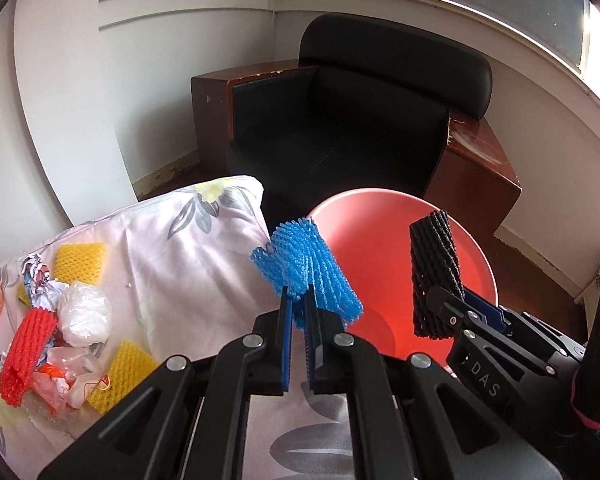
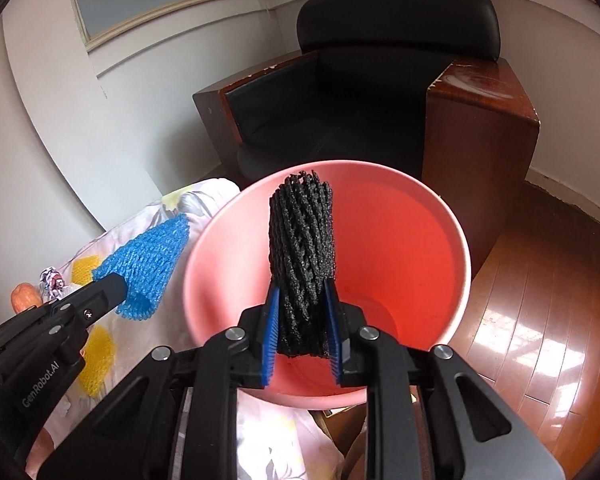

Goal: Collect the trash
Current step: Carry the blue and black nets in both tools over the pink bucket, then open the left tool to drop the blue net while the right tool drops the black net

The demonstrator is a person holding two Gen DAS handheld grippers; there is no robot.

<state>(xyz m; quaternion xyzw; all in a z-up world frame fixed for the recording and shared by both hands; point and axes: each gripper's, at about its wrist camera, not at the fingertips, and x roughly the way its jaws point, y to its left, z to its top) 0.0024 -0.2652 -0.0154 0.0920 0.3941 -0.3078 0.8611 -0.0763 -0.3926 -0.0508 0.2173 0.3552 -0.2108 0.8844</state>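
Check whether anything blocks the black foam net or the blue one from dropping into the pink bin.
Nothing visible does. The black foam net, held by the right gripper, hangs over the open pink bin. The blue foam net, in the left gripper, sits beside the rim.

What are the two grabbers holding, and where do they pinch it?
The left gripper pinches the blue foam net at its lower end. The right gripper squeezes the black foam net around its lower part.

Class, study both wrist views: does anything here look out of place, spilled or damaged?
Yes. Litter lies heaped on the flowered bedding: a red foam net, yellow foam nets, crumpled paper and plastic wrappers. The pink bin looks empty, nothing spilled.
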